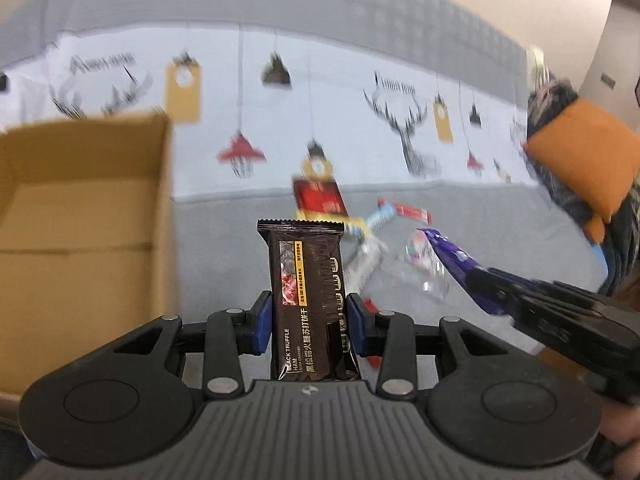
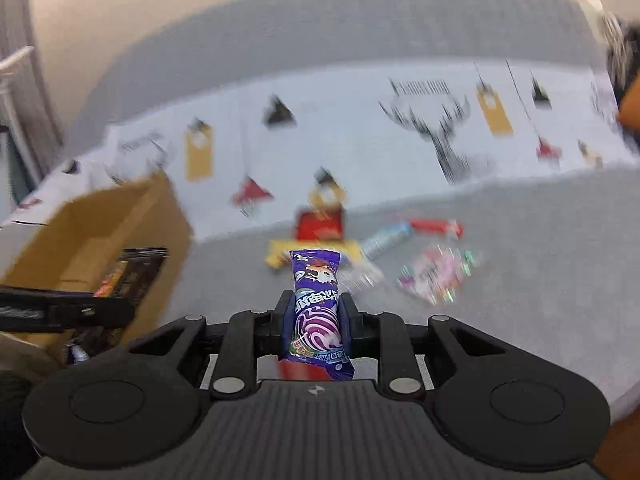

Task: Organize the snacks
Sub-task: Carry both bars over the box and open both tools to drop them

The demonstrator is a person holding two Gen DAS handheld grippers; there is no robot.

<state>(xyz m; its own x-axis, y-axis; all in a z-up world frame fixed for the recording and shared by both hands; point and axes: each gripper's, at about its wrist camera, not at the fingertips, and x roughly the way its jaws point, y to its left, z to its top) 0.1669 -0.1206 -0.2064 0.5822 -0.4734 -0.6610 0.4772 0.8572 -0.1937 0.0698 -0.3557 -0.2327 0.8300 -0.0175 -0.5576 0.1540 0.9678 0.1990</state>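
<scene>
Between the blue pads of your left gripper (image 1: 311,322) stands a dark brown cracker packet (image 1: 310,300), clenched across its short width, its long axis running straight out along the fingers with the crimped far end free. Your right gripper (image 2: 316,322) is likewise clamped on a purple candy wrapper (image 2: 318,312), held the same way, lengthwise and pointing away from you. From the left wrist view, the cardboard box (image 1: 80,216) sits open just to the left of the brown packet, near you, its right wall close beside the left fingers; so the left hand is plainly the nearer one to the box, and I judge a short sweep leftward over that wall would put the packet above the opening. From the right wrist view the box lies well off to the left, with your left gripper between it and the purple wrapper, so the right hand probably has to wait or reach across. Farther out on the grey cushion (image 1: 240,216) the loose snacks remain: a red packet (image 1: 320,198) with a yellow one touching its near edge, a slim red stick (image 1: 412,211) to the right, and a clear bag of small sweets (image 2: 440,276) nearer you. Behind them hangs a printed cloth, and an orange pillow (image 1: 588,160) lies far right.
</scene>
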